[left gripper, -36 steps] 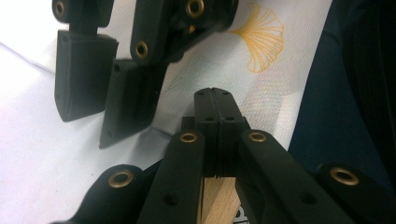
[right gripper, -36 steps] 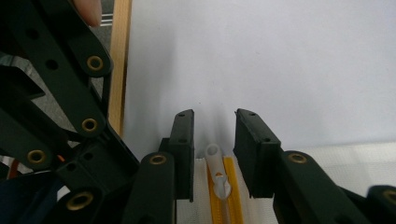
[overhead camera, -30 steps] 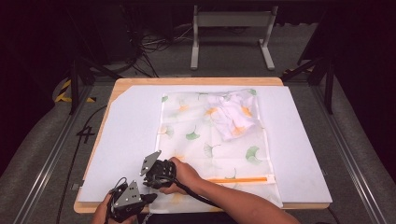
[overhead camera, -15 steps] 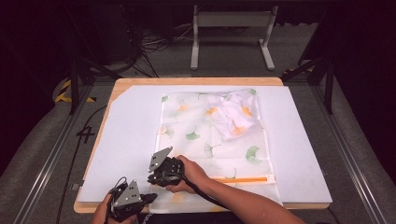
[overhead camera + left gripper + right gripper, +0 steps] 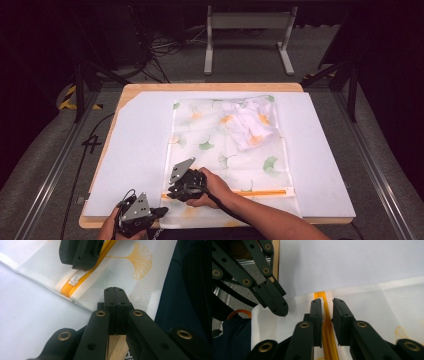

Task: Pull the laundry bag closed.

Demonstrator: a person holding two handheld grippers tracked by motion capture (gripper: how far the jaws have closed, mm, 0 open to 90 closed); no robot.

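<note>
- The right gripper (image 5: 327, 307) stands with its jaws a little apart, straddling the orange zipper (image 5: 327, 335) of the mesh laundry bag (image 5: 227, 150); the pads flank the tape without pressing it, and the jaws have just been opening, likely to let go after a pull.
- The left gripper (image 5: 117, 300) has its jaws pressed together at the bag's near corner, at the table's front edge; it seems to pin the cloth there so the bag cannot slide, though whether mesh is caught between the pads is hard to tell.
- The white zipper pull (image 5: 74, 279) sits near the zipper's left end, just beside the right gripper.
- The bag lies flat on the white sheet (image 5: 135, 150) with a bundled garment (image 5: 250, 125) inside, at its far end.
- Compared with a second ago, the right gripper has shifted slightly right along the zipper; the left one has stayed put.
</note>
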